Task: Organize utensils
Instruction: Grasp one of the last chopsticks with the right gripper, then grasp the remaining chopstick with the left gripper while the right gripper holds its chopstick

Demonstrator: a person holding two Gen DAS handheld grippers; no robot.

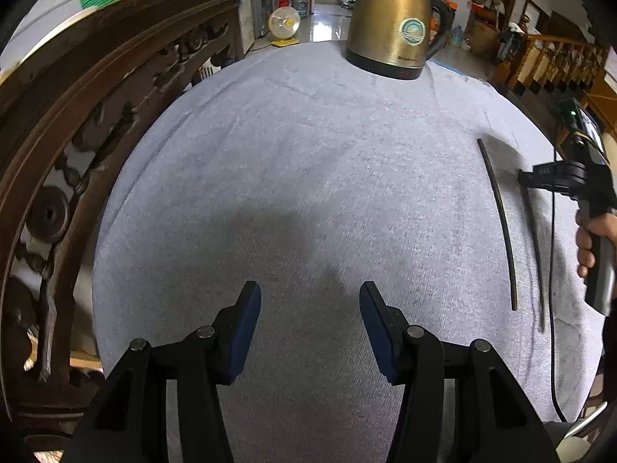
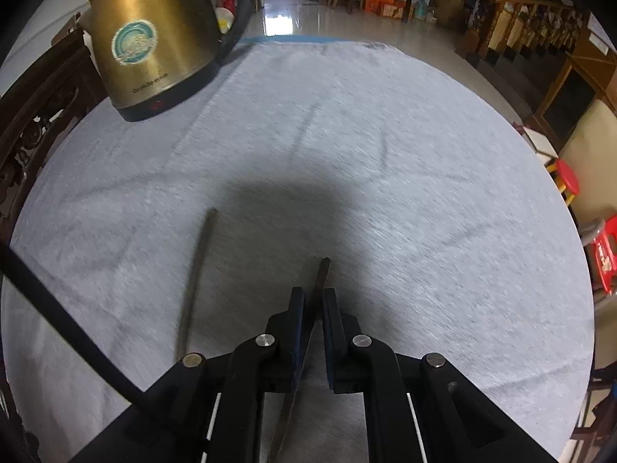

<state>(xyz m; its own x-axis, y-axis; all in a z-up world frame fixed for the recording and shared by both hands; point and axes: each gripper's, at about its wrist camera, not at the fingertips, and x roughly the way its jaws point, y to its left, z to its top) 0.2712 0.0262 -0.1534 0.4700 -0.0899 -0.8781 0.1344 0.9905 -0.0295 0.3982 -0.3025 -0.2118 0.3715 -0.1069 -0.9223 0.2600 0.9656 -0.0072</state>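
Between your right gripper's [image 2: 313, 301] pads, the held chopstick [image 2: 322, 274] shows only its blurred tip ahead; its rear runs off the bottom edge. Left of the claw, the other chopstick [image 2: 194, 281] is motion-smeared. The kettle's [image 2: 154, 38] top is cropped.

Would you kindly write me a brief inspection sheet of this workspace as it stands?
Surface: round table under a grey cloth, creased, with dark smudges.
Job's things: two dark chopsticks; free chopstick lies flat on the cloth, held chopstick runs between the right gripper's pads, beside the first, not touching it.
Clutter: brass electric kettle upright at the far edge.
Grippers: left gripper open, empty, above the cloth; right gripper shut on the held chopstick.
Cables: black cable trails from the right gripper across the cloth.
Surroundings: carved wooden chair on the left, wooden railing, red stools on the right.
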